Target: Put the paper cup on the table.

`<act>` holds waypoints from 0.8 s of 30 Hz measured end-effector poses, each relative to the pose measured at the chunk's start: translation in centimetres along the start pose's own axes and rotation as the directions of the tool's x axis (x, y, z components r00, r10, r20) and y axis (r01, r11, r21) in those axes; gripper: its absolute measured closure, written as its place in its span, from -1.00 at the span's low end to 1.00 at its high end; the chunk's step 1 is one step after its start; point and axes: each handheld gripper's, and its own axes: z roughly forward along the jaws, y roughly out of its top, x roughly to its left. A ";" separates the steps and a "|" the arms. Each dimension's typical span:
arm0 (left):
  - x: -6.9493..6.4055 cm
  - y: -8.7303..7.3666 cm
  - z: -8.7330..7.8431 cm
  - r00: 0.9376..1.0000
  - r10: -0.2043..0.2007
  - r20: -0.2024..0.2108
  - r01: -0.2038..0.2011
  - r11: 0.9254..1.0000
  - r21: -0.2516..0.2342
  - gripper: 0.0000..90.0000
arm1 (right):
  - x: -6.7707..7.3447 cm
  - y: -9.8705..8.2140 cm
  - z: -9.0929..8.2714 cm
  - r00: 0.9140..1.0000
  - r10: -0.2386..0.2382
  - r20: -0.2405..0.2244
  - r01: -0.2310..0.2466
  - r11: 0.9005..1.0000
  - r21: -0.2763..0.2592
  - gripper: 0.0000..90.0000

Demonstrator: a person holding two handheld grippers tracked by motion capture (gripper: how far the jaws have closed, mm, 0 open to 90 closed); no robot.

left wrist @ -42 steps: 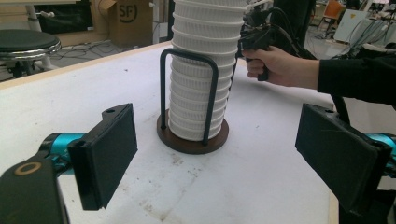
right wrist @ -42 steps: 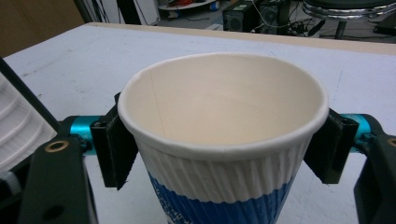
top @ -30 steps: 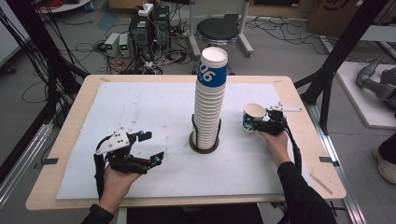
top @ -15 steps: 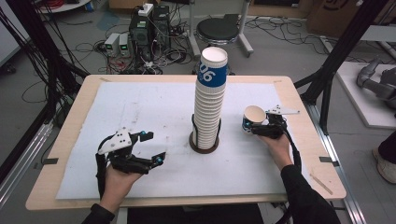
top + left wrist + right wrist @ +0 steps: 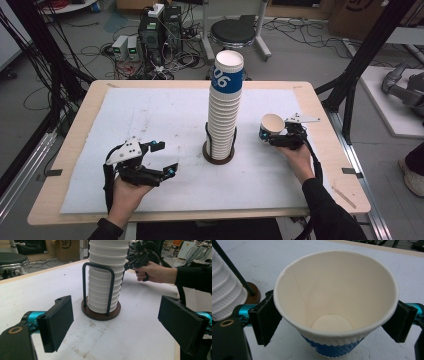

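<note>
A tall stack of white ribbed paper cups (image 5: 224,107), its top cup banded in blue, stands in a black wire holder on a round brown base (image 5: 218,156) at the middle of the table. To its right, my right gripper (image 5: 274,135) is shut on a single paper cup (image 5: 272,125), held above the table. In the right gripper view this cup (image 5: 337,302) is empty, mouth toward the camera, with a pad pressed against each side. My left gripper (image 5: 160,157) hovers open at the front left. Between its wide-apart pads (image 5: 58,322) I see the stack (image 5: 105,277).
A white sheet (image 5: 150,115) covers most of the wooden table (image 5: 325,145). Black frame posts stand at the table's left (image 5: 30,60) and right (image 5: 360,65). A round stool (image 5: 240,32), computers and cables lie on the floor behind.
Almost nothing has moved. The cup held in the right gripper sits very slightly lower than a second ago, and the left gripper has kept its place, open.
</note>
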 end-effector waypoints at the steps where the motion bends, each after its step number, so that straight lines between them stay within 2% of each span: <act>1: 0.0 0.0 0.0 1.000 0.001 0.000 -0.001 1.000 0.001 -0.71 | 0.0 0.0 0.0 1.000 -0.001 0.000 0.001 1.000 0.000 -0.70; 24: 0.0 0.0 0.1 1.000 -0.003 0.003 0.003 1.000 0.005 -0.71 | 0.1 -0.1 -0.7 1.000 0.008 0.013 -0.008 1.000 0.026 -0.71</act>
